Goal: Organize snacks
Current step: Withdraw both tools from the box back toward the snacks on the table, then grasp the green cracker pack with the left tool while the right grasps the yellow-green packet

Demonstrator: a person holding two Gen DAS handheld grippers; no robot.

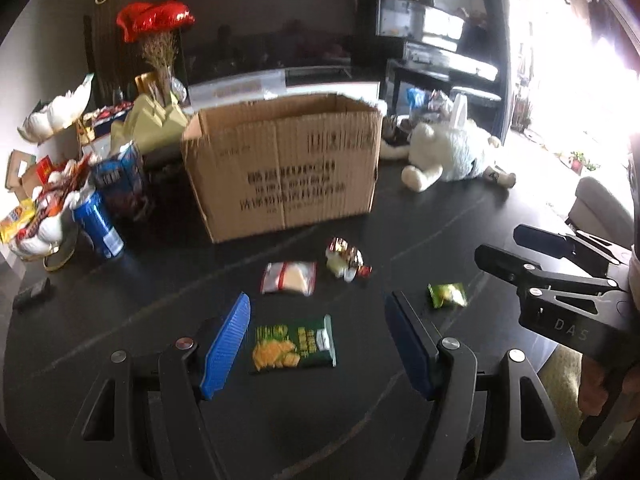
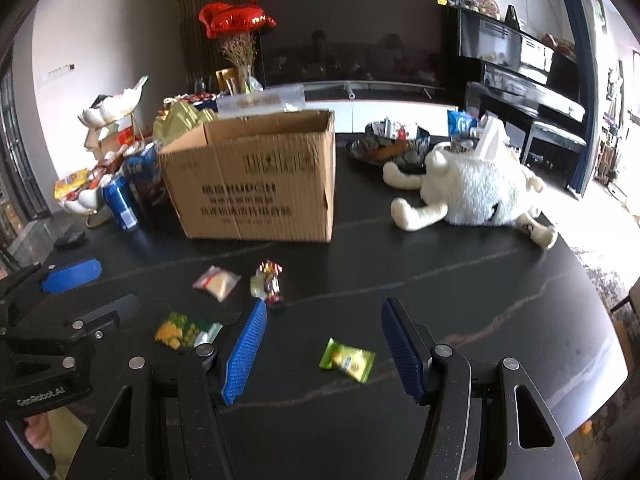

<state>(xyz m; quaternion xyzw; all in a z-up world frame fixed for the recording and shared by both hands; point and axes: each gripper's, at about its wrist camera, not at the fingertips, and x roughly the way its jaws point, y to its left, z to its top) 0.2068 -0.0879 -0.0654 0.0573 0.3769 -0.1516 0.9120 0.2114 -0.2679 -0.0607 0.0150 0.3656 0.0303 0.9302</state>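
Observation:
An open cardboard box [image 1: 280, 168] stands on the black table, also in the right wrist view [image 2: 256, 184]. Loose snacks lie in front of it: a green chips bag [image 1: 294, 346] [image 2: 184, 330], a clear packet [image 1: 289, 278] [image 2: 217, 282], a shiny wrapped snack [image 1: 346, 262] [image 2: 269, 286] and a small green packet [image 1: 448, 295] [image 2: 347, 360]. My left gripper [image 1: 318, 340] is open, empty, with the chips bag between its fingers. My right gripper [image 2: 323, 340] is open, empty, with the small green packet between its fingers. It also shows at the right of the left wrist view [image 1: 532, 248].
A white plush rabbit [image 2: 472, 188] lies to the right of the box, with a dark bowl of snacks [image 2: 392, 144] behind it. A blue can [image 1: 98, 224], snack bags and white dishes crowd the left side. A small dark object [image 1: 32, 294] lies near the left edge.

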